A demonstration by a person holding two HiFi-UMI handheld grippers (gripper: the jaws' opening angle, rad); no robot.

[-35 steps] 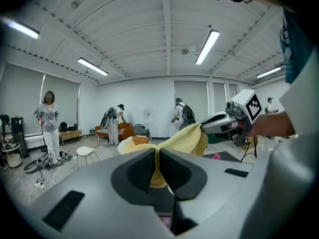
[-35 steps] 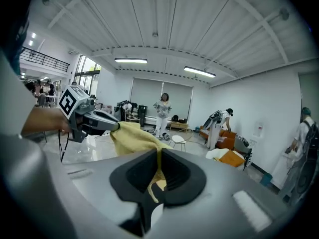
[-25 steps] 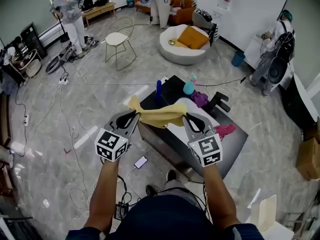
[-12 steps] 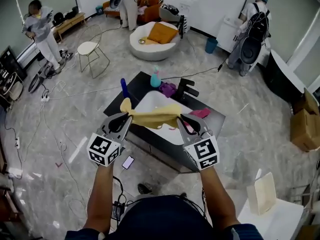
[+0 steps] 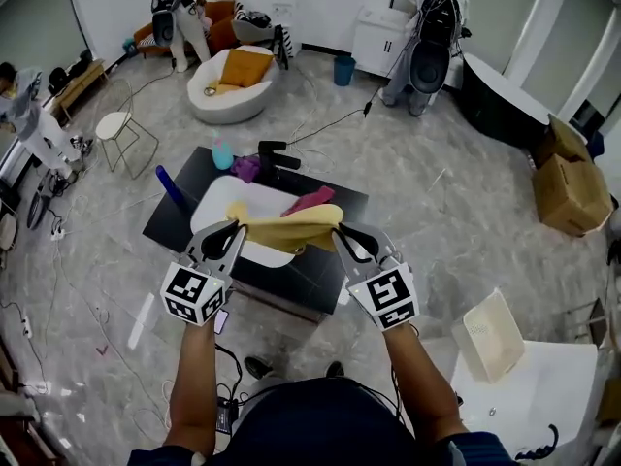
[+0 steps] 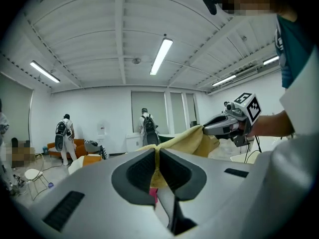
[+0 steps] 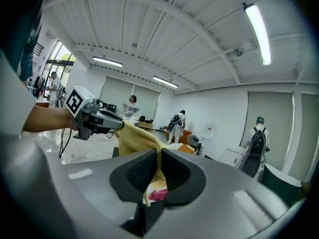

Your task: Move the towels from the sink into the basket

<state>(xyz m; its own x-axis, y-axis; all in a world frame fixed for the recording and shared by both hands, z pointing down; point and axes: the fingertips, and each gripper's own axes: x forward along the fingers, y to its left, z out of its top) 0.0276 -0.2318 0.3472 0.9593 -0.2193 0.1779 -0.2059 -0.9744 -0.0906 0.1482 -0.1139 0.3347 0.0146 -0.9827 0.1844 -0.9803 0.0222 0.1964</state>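
You stand at a low black desk [image 5: 325, 260] with a white sink [image 5: 215, 212] set into its top, seen from above. Well apart from it, down at your right, a white basket [image 5: 490, 336] with a perforated wall stands tilted on a second, white desk [image 5: 543, 396].

A yellow towel [image 5: 291, 226] hangs in the air over the near side of the sink, stretched between your two tools and sagging a little in the middle. A pink towel [image 5: 309, 200] lies draped at the sink's far right rim. A purple towel [image 5: 245, 168] sits bunched just beside the black tap [image 5: 277, 153] at the back of the sink.

The yellow towel looks soft, light and limp. It will likely droop and fold wherever it is not held, and nothing about it seems fragile or slippery. An edge or a corner is the natural place to pinch it, with enough cloth taken in that it cannot slide out.

The left tongs [image 5: 233, 227] are nearly together, clamped on the towel's left end, with a thin fold of yellow cloth pressed between the dark pads. The right tongs [image 5: 340, 233] are closed the same way on the right end, a strip of cloth hanging below the pads.
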